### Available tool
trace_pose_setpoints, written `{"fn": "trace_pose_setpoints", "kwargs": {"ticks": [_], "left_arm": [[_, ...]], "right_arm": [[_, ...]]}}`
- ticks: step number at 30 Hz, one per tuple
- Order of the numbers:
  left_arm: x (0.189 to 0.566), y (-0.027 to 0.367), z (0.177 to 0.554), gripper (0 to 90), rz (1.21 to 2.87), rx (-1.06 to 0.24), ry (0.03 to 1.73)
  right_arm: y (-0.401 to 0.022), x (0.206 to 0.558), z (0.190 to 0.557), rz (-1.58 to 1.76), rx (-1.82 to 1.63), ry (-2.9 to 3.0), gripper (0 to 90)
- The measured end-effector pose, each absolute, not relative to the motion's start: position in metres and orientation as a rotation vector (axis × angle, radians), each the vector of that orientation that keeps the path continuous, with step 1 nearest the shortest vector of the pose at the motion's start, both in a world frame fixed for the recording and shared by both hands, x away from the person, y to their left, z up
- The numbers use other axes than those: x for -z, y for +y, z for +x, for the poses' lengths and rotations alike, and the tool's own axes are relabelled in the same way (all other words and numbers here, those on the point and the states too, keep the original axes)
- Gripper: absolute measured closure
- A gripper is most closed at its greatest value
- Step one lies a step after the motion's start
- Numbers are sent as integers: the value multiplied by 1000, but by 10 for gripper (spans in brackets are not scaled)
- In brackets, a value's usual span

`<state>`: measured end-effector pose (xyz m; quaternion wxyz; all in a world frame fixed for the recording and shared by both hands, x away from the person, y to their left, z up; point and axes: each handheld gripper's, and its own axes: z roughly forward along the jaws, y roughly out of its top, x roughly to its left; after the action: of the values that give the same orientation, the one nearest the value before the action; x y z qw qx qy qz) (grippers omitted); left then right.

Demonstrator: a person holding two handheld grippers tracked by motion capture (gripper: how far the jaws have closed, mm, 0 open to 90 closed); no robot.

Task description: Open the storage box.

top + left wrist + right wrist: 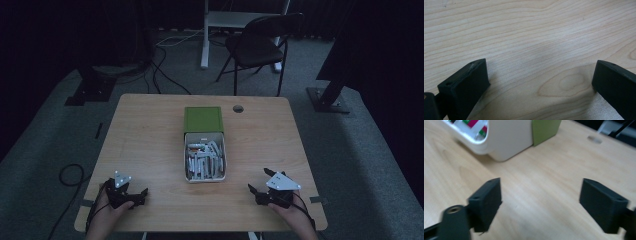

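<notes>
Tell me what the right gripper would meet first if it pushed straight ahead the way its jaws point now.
Probably nothing soon: the right gripper, jaws open and empty, faces bare table. The white box and its green lid sit left of that line, so it likely passes beside them, though depth is hard to judge.

Dim room: grey carpet (45, 135), black folding chair (257, 47) beyond pale wooden table (145, 135), dark surrounding walls.
</notes>
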<state>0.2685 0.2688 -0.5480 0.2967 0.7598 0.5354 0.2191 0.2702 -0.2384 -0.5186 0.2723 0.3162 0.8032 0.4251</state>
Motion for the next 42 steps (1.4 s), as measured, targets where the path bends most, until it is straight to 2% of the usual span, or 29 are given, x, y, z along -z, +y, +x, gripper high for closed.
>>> {"fn": "trace_pose_setpoints", "kwargs": {"ticks": [3, 24, 42], "left_arm": [[548, 269, 269, 13, 2020, -583, 1423], [548, 269, 269, 13, 2025, -585, 1420], [548, 269, 269, 13, 2026, -585, 1420]], "right_arm": [[-244, 523, 271, 856, -1140, 2187, 137], [-289, 538, 279, 920, -1074, 2320, 170], [-290, 551, 286, 968, -1006, 2354, 143]]}}
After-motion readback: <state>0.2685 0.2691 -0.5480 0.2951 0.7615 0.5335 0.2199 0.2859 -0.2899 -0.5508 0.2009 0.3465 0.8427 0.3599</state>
